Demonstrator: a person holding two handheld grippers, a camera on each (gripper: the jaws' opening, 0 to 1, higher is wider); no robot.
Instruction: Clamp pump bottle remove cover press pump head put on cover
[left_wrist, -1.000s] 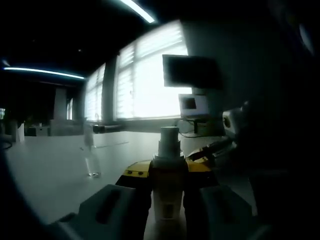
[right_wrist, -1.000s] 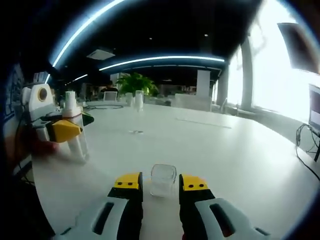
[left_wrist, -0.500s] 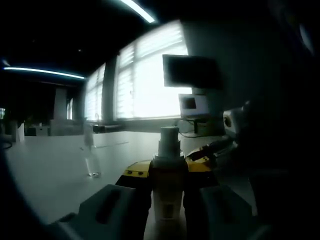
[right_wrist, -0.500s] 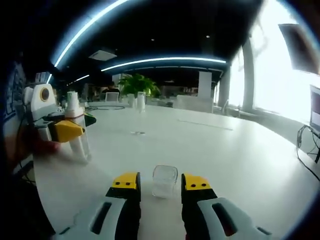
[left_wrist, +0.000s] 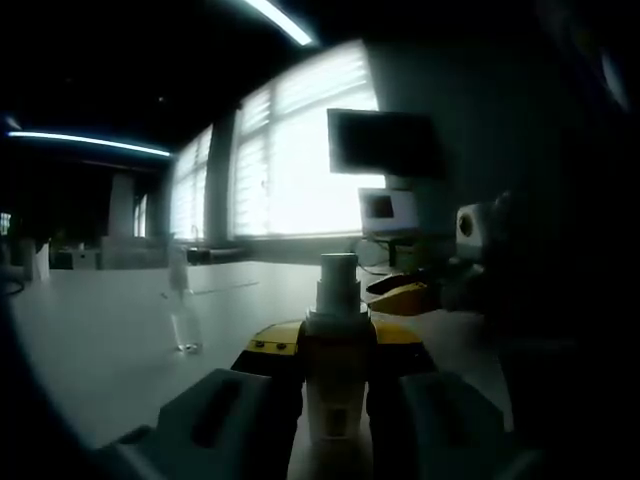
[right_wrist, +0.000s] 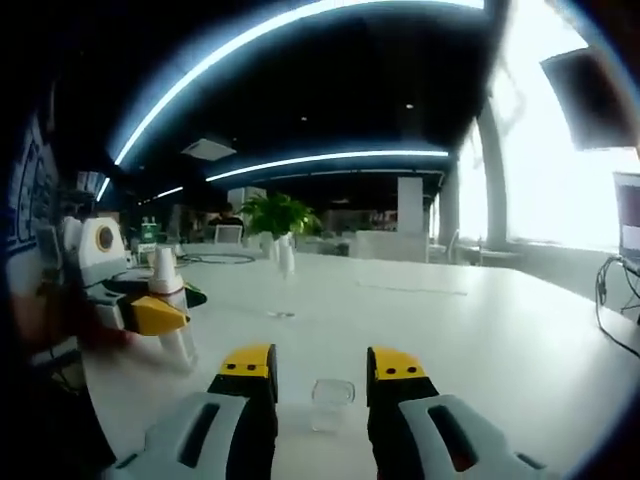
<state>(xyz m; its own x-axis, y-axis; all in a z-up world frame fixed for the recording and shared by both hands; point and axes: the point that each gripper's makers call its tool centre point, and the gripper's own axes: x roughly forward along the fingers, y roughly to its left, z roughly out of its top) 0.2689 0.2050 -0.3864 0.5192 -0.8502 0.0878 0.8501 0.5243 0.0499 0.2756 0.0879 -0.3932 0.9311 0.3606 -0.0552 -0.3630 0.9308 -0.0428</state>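
Observation:
My left gripper (left_wrist: 335, 348) is shut on a white pump bottle (left_wrist: 338, 300), held upright between its yellow-tipped jaws; the bare pump head (left_wrist: 338, 268) stands uncovered on top. In the right gripper view that same bottle (right_wrist: 172, 305) and the left gripper (right_wrist: 135, 305) show at the left, above the table. The clear cover (right_wrist: 331, 403) rests on the white table (right_wrist: 480, 330), low between the jaws of my right gripper (right_wrist: 321, 365), which is open and touches nothing. The right gripper (left_wrist: 415, 293) also shows right of the bottle in the left gripper view.
A slim clear vase (left_wrist: 183, 315) stands on the table ahead of the left gripper, also seen as the vase (right_wrist: 285, 262) near a green plant (right_wrist: 280, 215). A dark monitor (left_wrist: 385, 145) and a small screen (left_wrist: 388, 210) are by the bright windows. Cables (right_wrist: 615, 310) lie at the right.
The right gripper's jaws have spread off the cover and the gripper has lifted, leaving the cover lower on the table. The left gripper and its bottle have stayed put.

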